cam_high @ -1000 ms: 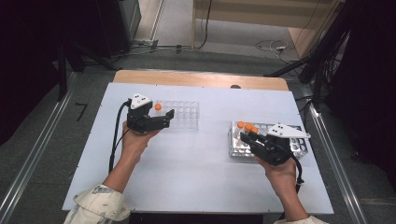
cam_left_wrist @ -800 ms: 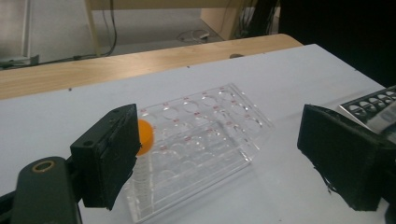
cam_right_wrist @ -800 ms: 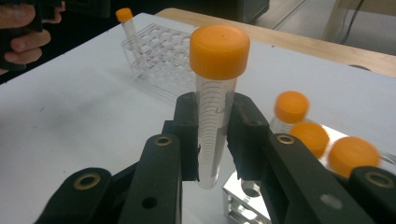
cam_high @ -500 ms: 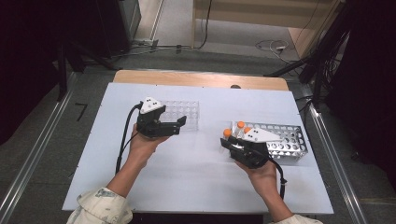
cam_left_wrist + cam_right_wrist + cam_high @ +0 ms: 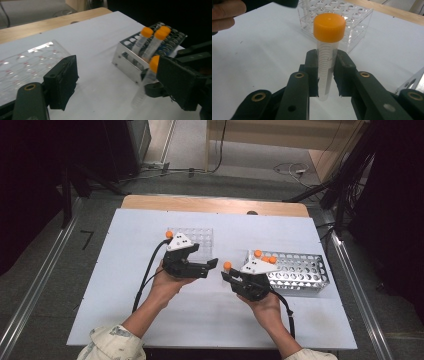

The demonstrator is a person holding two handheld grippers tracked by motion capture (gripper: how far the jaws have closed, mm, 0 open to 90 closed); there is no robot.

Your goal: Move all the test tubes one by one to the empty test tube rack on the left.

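My right gripper is shut on a clear tube with an orange cap, held upright over the middle of the white table. My left gripper points at it from the left, its jaws wide apart and just now closing a little. In the left gripper view the tube stands in the gap close to the right-hand jaw, and no pad presses on it. Behind it stands a metal rack holding orange-capped tubes.
A clear plastic rack stands behind the left gripper, with one orange-capped tube at its left corner. A wooden strip runs along the far edge of the white table. Cables trail from both grippers.
Both grippers have come toward the table's middle. The right one carried the tube leftward away from the metal rack; the left one moved right, away from the clear rack.
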